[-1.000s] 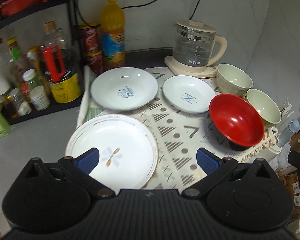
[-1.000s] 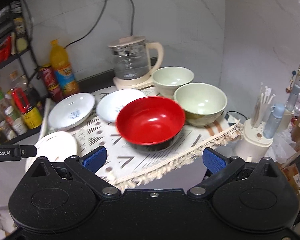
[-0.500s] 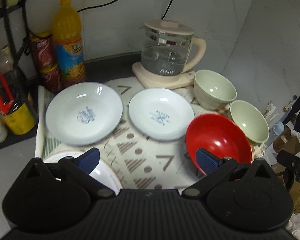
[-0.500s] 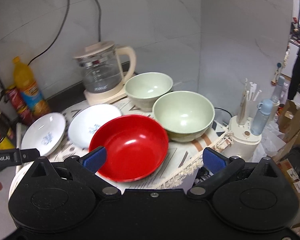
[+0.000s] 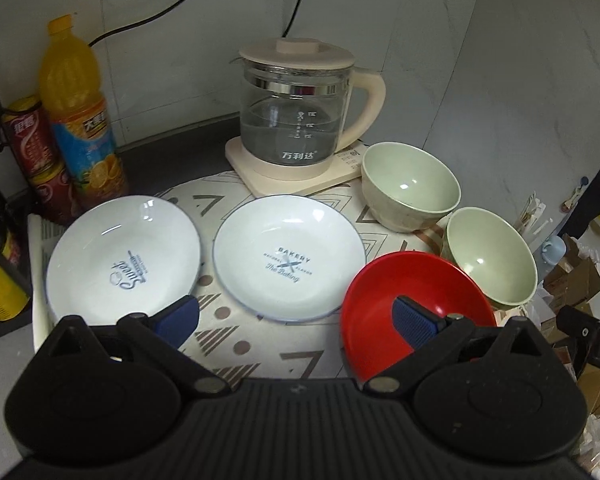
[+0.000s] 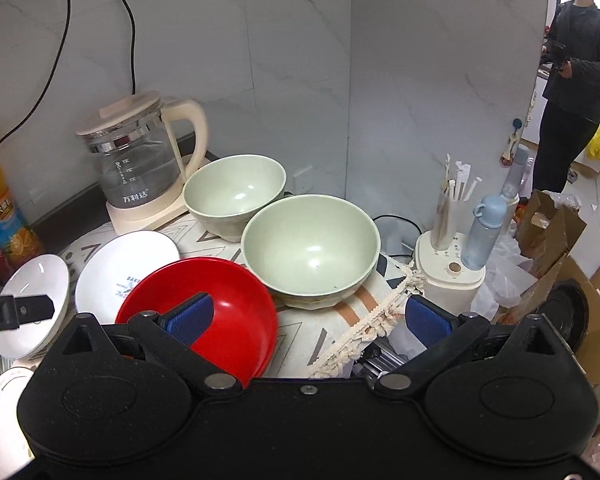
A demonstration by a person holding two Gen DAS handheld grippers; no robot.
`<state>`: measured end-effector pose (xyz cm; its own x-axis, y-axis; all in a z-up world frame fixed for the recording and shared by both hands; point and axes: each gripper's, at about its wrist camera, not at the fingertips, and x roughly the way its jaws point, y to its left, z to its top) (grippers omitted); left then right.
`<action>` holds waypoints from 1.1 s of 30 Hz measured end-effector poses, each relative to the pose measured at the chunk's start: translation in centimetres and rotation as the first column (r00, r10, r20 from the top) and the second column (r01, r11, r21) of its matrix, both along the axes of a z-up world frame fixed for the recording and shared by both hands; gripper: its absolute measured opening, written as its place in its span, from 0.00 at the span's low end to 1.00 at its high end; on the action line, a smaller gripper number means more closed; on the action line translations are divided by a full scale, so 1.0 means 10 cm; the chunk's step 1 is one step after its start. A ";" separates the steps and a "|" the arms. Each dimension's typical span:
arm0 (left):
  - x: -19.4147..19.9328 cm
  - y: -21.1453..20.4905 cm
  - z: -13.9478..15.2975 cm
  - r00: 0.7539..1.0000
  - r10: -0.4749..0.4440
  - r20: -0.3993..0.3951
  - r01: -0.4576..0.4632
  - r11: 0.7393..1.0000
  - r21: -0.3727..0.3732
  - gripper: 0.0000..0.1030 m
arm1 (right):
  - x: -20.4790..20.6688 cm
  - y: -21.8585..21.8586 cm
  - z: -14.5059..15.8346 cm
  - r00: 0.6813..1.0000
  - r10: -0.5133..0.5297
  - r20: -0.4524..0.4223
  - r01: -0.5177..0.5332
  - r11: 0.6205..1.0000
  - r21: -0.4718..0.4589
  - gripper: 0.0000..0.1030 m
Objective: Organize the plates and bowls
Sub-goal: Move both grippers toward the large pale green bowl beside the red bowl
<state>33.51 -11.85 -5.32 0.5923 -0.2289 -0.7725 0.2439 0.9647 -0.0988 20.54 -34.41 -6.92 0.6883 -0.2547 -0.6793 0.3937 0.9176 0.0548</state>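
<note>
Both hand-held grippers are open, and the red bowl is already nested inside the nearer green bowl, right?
Not nested. In the right wrist view the red bowl sits on the patterned mat beside the nearer green bowl, which is empty. The rest holds: the left hand-held gripper and right hand-held gripper are both open.

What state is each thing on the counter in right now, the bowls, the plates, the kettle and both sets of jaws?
Red bowl: upright, empty, on the mat.
Near green bowl: upright, empty.
Far green bowl: upright, empty.
Bakery plate: flat, empty.
Sweet plate: flat, empty.
Kettle: lid on, seated on its base, partly filled.
Orange bottle: upright, capped.
Left gripper: jaws open, holding nothing.
Right gripper: jaws open, holding nothing.
</note>
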 end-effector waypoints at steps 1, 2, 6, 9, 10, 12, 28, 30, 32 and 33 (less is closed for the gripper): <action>0.02 -0.05 -0.01 1.000 -0.004 -0.003 0.004 1.000 0.003 0.99 | 0.03 -0.05 -0.02 1.000 0.004 -0.003 -0.004 1.000 0.009 1.00; 0.04 -0.09 -0.02 1.000 -0.011 0.001 0.011 1.000 0.005 0.99 | 0.05 -0.08 -0.04 1.000 -0.001 -0.008 0.001 1.000 0.015 1.00; 0.12 -0.33 -0.02 0.999 -0.028 0.023 0.027 0.999 0.033 0.99 | 0.15 -0.29 -0.12 1.000 -0.017 -0.008 0.018 0.999 0.029 1.00; 0.22 -0.48 0.00 1.000 -0.014 -0.007 0.014 1.000 0.020 0.99 | 0.23 -0.45 -0.16 1.000 -0.015 -0.014 0.015 0.999 0.036 1.00; 0.25 -0.53 0.01 1.000 -0.011 -0.001 0.011 1.000 0.010 0.99 | 0.27 -0.51 -0.16 1.000 -0.012 -0.019 0.013 0.999 0.039 1.00; 0.33 -0.64 0.01 1.000 -0.012 -0.017 0.012 1.000 0.004 0.99 | 0.31 -0.62 -0.15 1.000 -0.006 -0.007 0.006 0.999 0.043 1.00; 0.76 -1.43 -0.26 0.994 -0.054 -0.097 0.051 0.998 -0.037 0.93 | 0.77 -1.18 -0.47 0.995 0.071 -0.065 -0.063 0.991 0.114 1.00; 0.82 -1.49 -0.30 0.993 -0.053 -0.108 0.049 0.998 -0.044 0.89 | 0.81 -1.24 -0.50 0.995 0.080 -0.063 -0.071 0.989 0.128 1.00; 0.88 -1.56 -0.36 0.991 -0.049 -0.126 0.044 0.998 -0.044 0.80 | 0.86 -1.29 -0.53 0.994 0.085 -0.070 -0.075 0.988 0.138 1.00; 0.91 -1.59 -0.39 0.989 -0.048 -0.137 0.043 0.998 -0.044 0.75 | 0.88 -1.32 -0.55 0.993 0.091 -0.072 -0.079 0.986 0.148 1.00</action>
<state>42.64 -27.79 -9.24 0.4691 -0.2865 -0.8354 0.2688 0.9474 -0.1740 29.32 -47.60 -12.46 0.6463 -0.0927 -0.7574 0.3228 0.9326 0.1614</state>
